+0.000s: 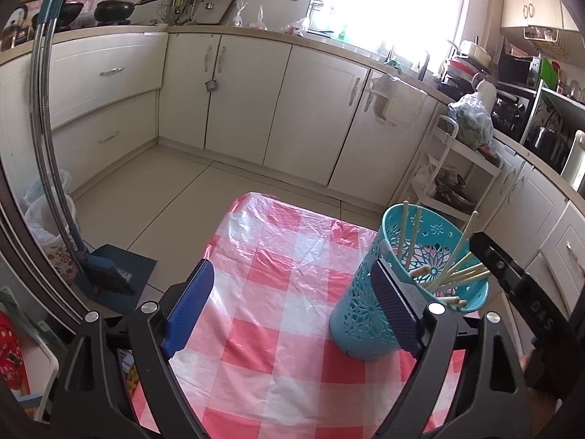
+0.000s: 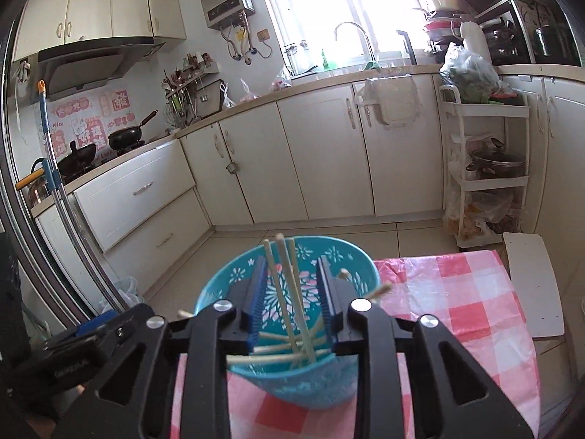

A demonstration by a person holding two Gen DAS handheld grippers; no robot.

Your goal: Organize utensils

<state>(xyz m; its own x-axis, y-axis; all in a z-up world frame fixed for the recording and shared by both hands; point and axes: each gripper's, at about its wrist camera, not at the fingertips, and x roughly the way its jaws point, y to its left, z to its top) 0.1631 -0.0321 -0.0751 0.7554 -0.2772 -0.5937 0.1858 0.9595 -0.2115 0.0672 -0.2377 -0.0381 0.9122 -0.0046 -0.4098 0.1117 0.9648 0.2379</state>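
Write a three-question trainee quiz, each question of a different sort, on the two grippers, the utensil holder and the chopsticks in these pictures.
1. True or false: the turquoise holder lies on its side.
2. What stands between the right gripper fingers? A) chopsticks B) a spoon C) nothing
3. What covers the table under the left gripper?

Key
1. False; it stands upright.
2. A; the pads stand apart from them.
3. A pink and white checked cloth under clear plastic.
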